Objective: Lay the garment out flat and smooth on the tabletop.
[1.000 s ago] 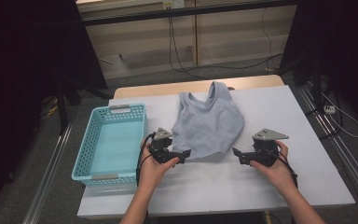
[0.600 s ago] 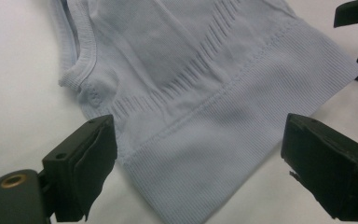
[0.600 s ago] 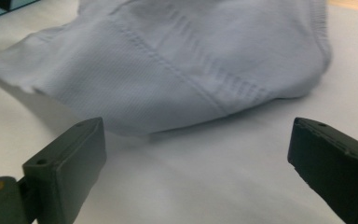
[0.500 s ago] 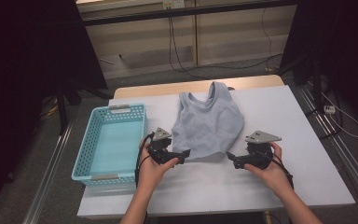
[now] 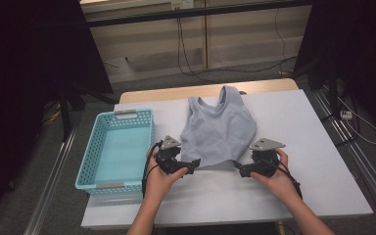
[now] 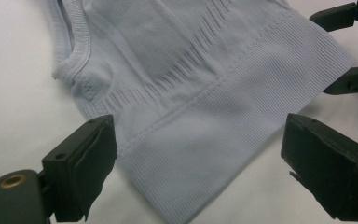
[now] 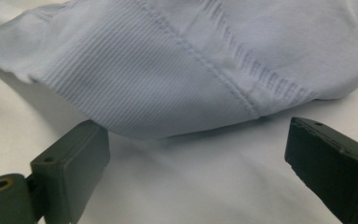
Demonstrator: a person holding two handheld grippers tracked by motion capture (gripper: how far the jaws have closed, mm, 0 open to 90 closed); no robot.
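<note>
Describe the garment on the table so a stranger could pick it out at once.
On the white table, right of the blue basket, lies a pale grey-blue tank top, its ribbed hem toward the person. It is the table's one cloth item, flanked by both open tools.

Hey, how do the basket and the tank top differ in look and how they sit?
The basket is turquoise, rigid and perforated, standing at the table's left edge; the tank top is pale grey-blue, soft and ribbed, lying flat mid-table. The basket stands apart from both grippers; the tank top's hem lies by the left gripper and right gripper. Both rest on the white table.
</note>
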